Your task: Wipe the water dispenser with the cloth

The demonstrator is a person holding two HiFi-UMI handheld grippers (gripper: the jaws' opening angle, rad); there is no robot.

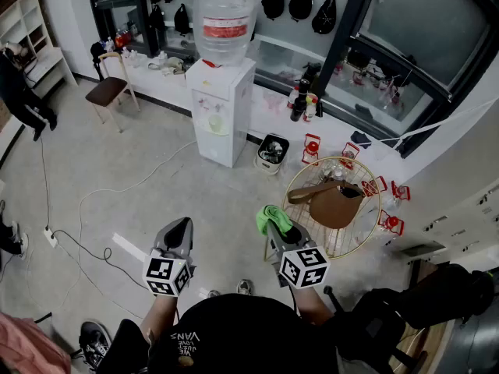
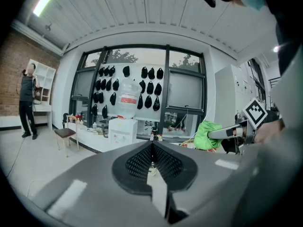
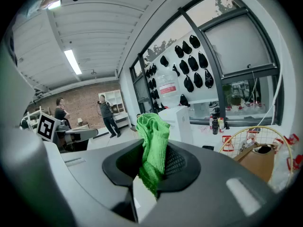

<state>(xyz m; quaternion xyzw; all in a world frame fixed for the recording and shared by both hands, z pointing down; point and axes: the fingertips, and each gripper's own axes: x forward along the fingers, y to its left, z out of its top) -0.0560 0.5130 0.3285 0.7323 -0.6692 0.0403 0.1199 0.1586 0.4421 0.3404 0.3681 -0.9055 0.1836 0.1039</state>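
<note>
A white water dispenser with a clear bottle on top stands against the far wall, well ahead of both grippers. It shows small in the left gripper view and partly behind the cloth in the right gripper view. My right gripper is shut on a green cloth, which sticks up between the jaws. My left gripper is held beside it, shut with nothing in it. The green cloth also appears at the right of the left gripper view.
A round gold wire table with a brown bag stands at the right. A chair sits at the far left. A white cable runs over the floor. A small bin is next to the dispenser. A person stands far left.
</note>
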